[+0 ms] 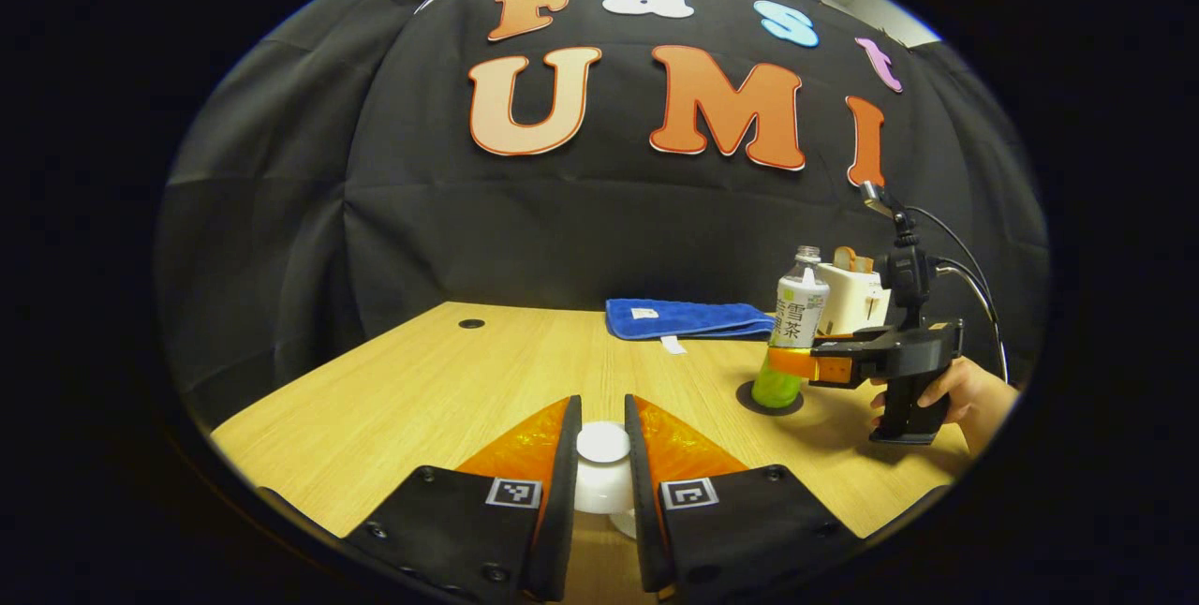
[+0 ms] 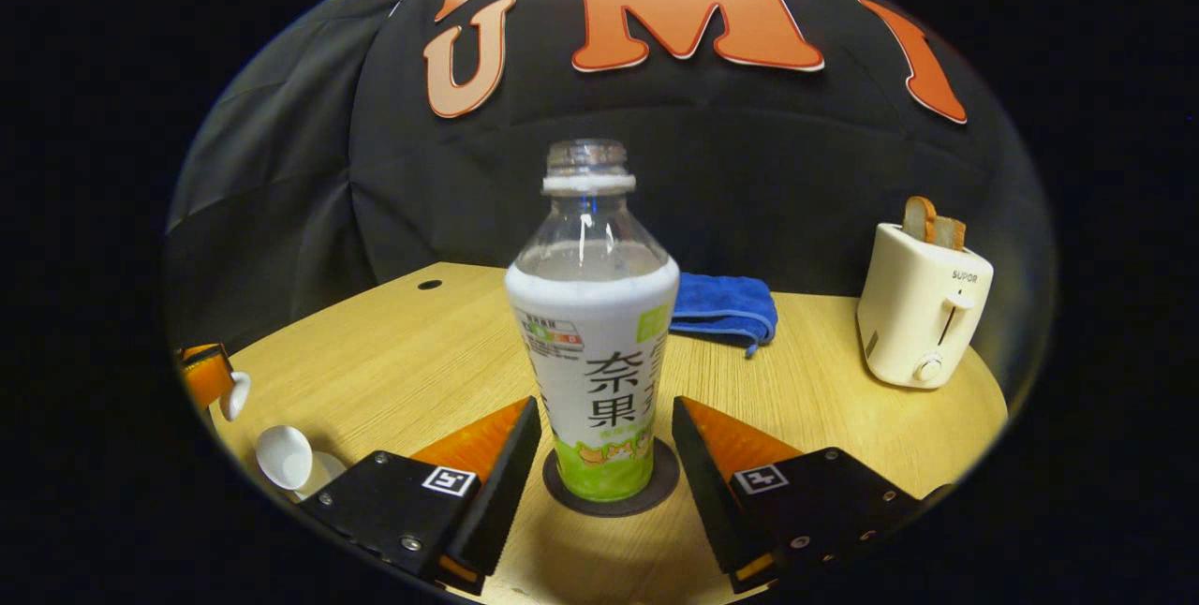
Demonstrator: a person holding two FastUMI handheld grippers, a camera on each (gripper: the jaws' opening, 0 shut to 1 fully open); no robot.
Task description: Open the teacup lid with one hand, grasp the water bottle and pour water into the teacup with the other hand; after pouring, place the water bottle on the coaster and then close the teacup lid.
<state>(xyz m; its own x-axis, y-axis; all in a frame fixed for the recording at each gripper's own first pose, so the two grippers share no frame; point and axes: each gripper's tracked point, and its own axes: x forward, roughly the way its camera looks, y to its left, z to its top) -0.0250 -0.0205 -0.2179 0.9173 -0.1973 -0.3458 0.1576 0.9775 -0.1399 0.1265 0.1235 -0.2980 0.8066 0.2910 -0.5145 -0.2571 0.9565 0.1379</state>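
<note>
My left gripper (image 1: 602,404) is shut on the white teacup lid (image 1: 602,455), held just above the table. A bit of the white teacup (image 1: 626,523) shows under it. In the right gripper view the open teacup (image 2: 284,457) sits at the far left, and the lid (image 2: 236,394) hangs above it in a finger of the left gripper. The uncapped water bottle (image 2: 592,343) stands upright on the dark round coaster (image 2: 665,483). My right gripper (image 2: 607,404) is open around the bottle's base, with a gap on each side. The left gripper view has the bottle (image 1: 796,324) at right.
A folded blue towel (image 1: 688,317) lies at the table's back. A cream toaster (image 2: 923,315) with bread slices stands at the right. A small round hole (image 1: 471,323) is in the wooden table (image 1: 421,390). A person's hand (image 1: 965,394) holds the right gripper.
</note>
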